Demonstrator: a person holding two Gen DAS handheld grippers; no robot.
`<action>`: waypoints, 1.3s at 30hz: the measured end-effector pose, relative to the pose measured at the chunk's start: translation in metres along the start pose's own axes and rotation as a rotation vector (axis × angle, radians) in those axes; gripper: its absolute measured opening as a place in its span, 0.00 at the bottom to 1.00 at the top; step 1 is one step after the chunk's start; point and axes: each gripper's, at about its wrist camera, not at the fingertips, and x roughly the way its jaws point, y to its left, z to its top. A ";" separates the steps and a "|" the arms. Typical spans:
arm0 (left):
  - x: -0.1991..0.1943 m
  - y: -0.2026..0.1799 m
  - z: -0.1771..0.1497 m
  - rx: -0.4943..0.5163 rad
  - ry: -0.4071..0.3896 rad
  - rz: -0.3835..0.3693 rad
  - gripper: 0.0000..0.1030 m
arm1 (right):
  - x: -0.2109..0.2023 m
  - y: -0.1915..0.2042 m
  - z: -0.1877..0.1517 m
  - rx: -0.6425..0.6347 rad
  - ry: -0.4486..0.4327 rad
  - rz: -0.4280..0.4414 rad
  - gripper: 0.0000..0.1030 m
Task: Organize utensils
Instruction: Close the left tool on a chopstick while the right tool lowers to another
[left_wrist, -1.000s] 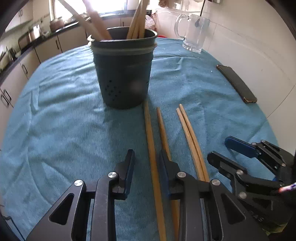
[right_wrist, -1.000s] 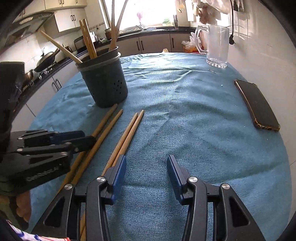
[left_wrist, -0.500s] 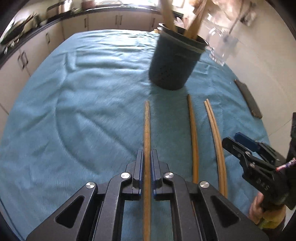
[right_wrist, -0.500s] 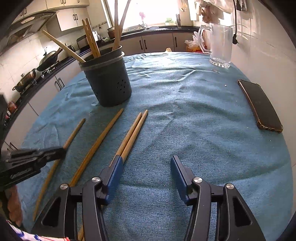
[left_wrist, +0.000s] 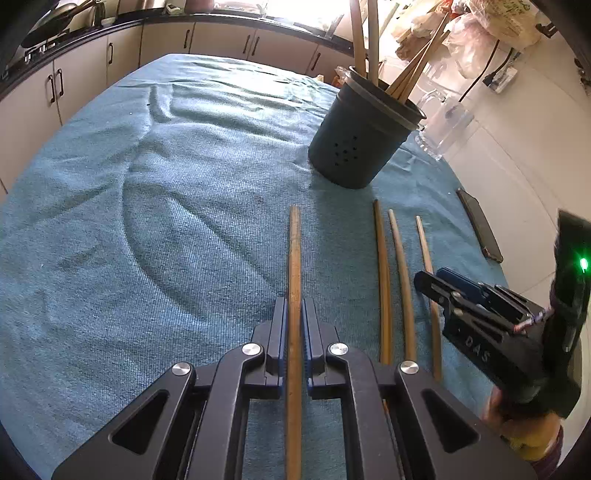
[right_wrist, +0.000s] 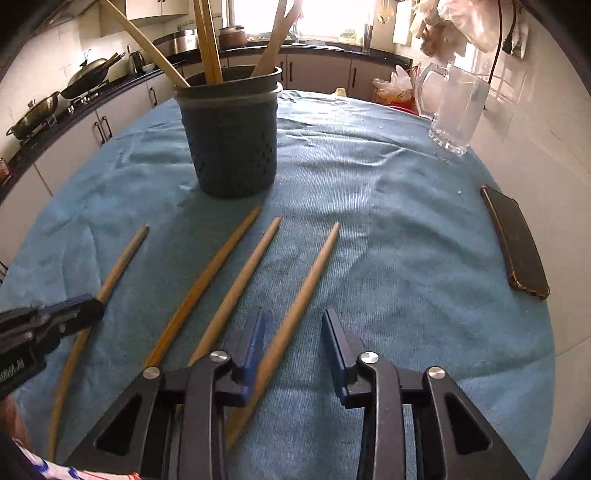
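A dark utensil holder (left_wrist: 364, 142) (right_wrist: 232, 140) with several wooden sticks stands on the blue cloth. My left gripper (left_wrist: 294, 314) is shut on a wooden chopstick (left_wrist: 294, 258), which also shows at the left of the right wrist view (right_wrist: 122, 258). Three more chopsticks lie on the cloth to its right (left_wrist: 384, 266) (left_wrist: 402, 280) (left_wrist: 428, 266). My right gripper (right_wrist: 293, 325) is open, its jaws on either side of the rightmost chopstick (right_wrist: 306, 291), with two others (right_wrist: 243, 284) (right_wrist: 207, 280) to its left.
A glass mug (right_wrist: 456, 114) (left_wrist: 441, 129) stands at the far right by the wall. A dark phone (right_wrist: 517, 240) (left_wrist: 480, 229) lies at the cloth's right edge. The blue cloth (left_wrist: 147, 184) is rumpled at the left. Kitchen cabinets and pans are beyond.
My left gripper closed on a chopstick and carried it left, away from the others. My right gripper moved forward around the rightmost chopstick, which has separated from its neighbour.
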 end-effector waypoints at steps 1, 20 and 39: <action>0.000 0.001 0.000 0.000 -0.001 -0.003 0.08 | 0.000 0.000 0.001 0.003 0.005 -0.001 0.24; -0.001 -0.003 0.003 -0.008 0.051 0.026 0.08 | -0.029 -0.071 -0.048 0.018 0.094 -0.010 0.37; 0.022 0.002 0.057 -0.006 0.191 0.172 0.14 | 0.009 -0.077 0.009 0.046 0.134 0.009 0.24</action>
